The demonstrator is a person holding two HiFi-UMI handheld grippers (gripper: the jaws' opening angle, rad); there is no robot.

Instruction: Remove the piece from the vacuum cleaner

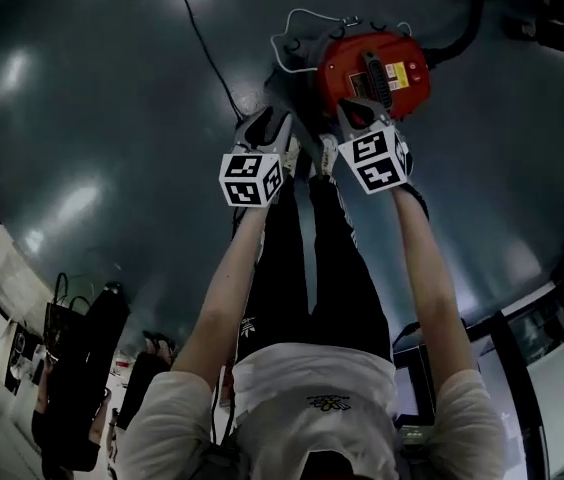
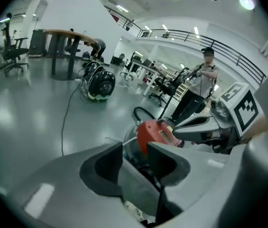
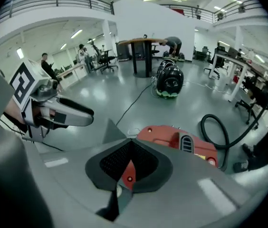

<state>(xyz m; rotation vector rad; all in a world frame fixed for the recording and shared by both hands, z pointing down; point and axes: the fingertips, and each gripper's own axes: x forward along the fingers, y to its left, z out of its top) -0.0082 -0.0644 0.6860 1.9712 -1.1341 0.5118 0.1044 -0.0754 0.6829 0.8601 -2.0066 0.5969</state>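
Observation:
A red-topped canister vacuum cleaner (image 1: 374,72) stands on the grey floor, with a black hose (image 1: 459,36) leaving its far side. Both grippers hover just short of it. My left gripper (image 1: 265,130) is open and empty, and the red lid (image 2: 155,133) shows through the gap between its jaws. My right gripper (image 1: 359,111) is over the lid's near edge. Its jaws (image 3: 128,144) meet at the tips with nothing held, and the red vacuum top (image 3: 181,139) lies just beyond them. Which piece comes off I cannot tell.
A thin black cable (image 1: 207,48) runs across the floor to the vacuum's left. A second, black-and-green vacuum (image 3: 168,80) sits farther off near a round table (image 2: 67,34). A person (image 2: 198,91) stands by desks and chairs behind. My own legs (image 1: 307,268) are below the grippers.

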